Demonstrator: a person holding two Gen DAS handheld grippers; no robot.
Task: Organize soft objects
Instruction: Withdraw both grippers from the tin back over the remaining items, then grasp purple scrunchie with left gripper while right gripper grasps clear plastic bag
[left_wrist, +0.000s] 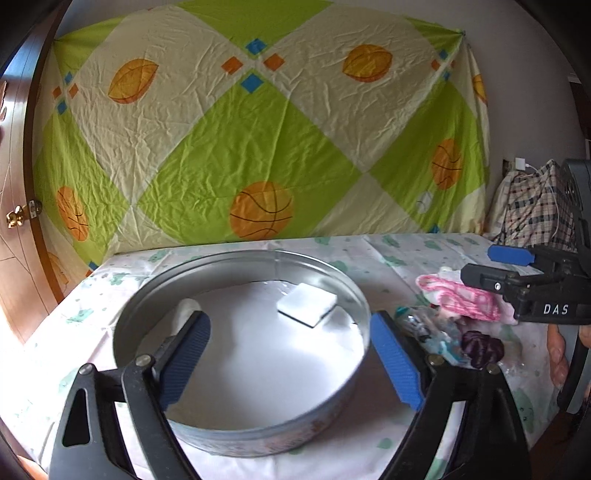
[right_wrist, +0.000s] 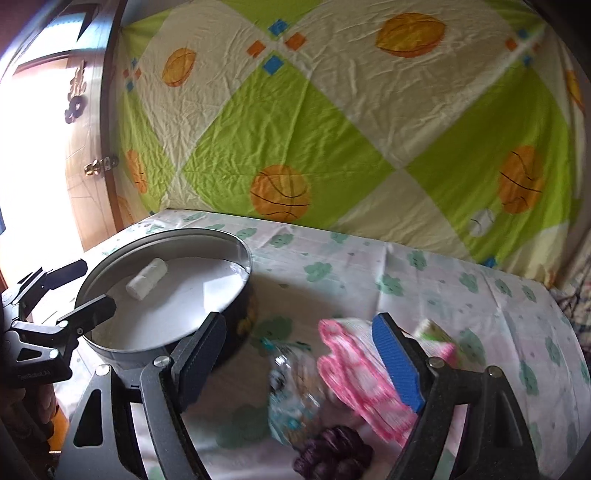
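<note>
A round metal tin (left_wrist: 236, 435) sits on a table (left_wrist: 406, 254) covered in a cloth printed with green clouds, close to the table's left and near edges. Inside it lie 2 soft things: a white rectangular sponge (left_wrist: 307, 303), lying flat near the far right wall with its long axis running toward the upper right in the left wrist view, and a white rolled cloth (right_wrist: 146, 279) lying on its side by the left wall, its long axis slanting from lower left to upper right in the right wrist view; most of the tin's floor between them is bare. The left gripper (left_wrist: 291, 363) hangs over the tin's near rim with its blue pads spread wide and nothing between them; its left finger hides most of the roll in its own view. To the right of the tin, just beside it, lies a heap: a pink-and-white patterned cloth (right_wrist: 362, 376), a clear crinkly packet (right_wrist: 295, 391) and a dark purple scrunched item (right_wrist: 332, 454) at the near edge, partly cut off. The right gripper (right_wrist: 303, 367) hovers above this heap, jaws wide apart, gripping nothing; its right finger covers part of the pink cloth. The heap is blurred in the right wrist view. The far half of the table is open, backed by a hanging sheet (left_wrist: 258, 129) with basketball prints.
</note>
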